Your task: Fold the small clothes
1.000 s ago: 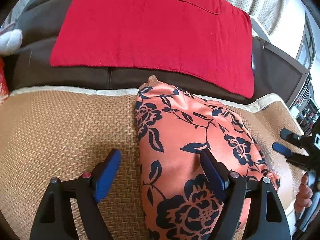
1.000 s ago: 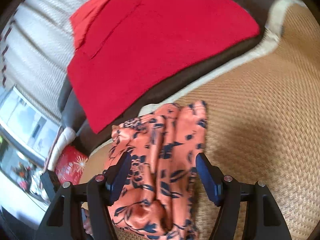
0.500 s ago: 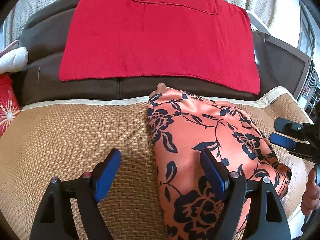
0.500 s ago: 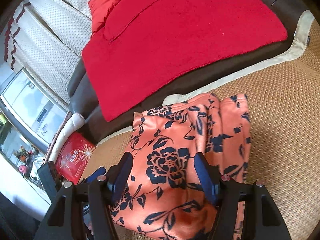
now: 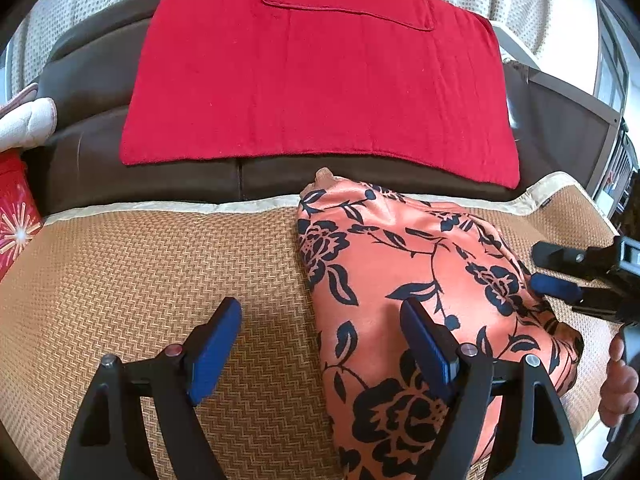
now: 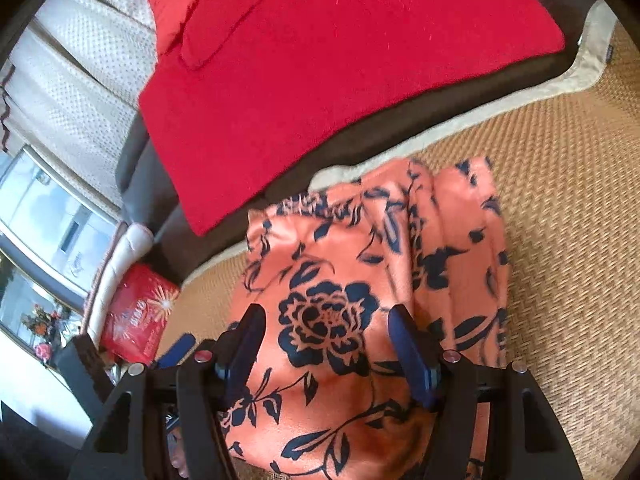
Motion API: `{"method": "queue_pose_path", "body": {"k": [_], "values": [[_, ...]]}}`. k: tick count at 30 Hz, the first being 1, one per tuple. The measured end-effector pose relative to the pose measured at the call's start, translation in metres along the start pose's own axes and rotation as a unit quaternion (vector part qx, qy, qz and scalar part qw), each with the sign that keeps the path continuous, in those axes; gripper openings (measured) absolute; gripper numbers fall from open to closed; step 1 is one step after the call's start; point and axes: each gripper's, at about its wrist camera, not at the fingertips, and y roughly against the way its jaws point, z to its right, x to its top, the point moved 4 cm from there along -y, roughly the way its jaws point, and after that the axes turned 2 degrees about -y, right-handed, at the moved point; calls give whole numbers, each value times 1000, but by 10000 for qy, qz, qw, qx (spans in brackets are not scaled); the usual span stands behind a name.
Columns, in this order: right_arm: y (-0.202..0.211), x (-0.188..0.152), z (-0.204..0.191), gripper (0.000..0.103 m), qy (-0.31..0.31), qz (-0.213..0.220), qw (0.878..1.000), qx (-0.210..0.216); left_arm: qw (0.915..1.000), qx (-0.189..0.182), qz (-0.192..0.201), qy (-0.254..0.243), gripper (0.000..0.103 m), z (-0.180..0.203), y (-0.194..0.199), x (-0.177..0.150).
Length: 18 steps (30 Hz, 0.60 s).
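Left wrist view: the near end of the orange floral garment (image 5: 420, 280) is cut off by the frame edge and partly hidden behind the left claw (image 5: 320, 344). That claw is spread wide and holds nothing; its right finger sits over the cloth, its left over the bare woven mat (image 5: 140, 272). The right claw (image 5: 560, 276) enters at the garment's far edge, and its state is hard to judge here.

Right wrist view: the right claw (image 6: 324, 340) gapes open and empty above the folded garment (image 6: 360, 272), which lies on the mat (image 6: 568, 240) near the red blanket (image 6: 320, 60). This view is blurred.
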Motion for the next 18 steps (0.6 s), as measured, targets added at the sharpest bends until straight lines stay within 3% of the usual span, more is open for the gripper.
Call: {"method": "queue_pose_path", "body": {"k": [6, 14, 18], "values": [[31, 14, 21, 68, -271, 441, 9987, -3, 10000, -6, 23, 5, 82, 5, -2, 1], [52, 22, 56, 72, -664, 518, 9963, -150, 9996, -277, 52, 90, 84, 16, -5, 3], [48, 20, 68, 75, -738, 287, 9965, -278, 9990, -448, -19, -21, 84, 27, -9, 2]]}}
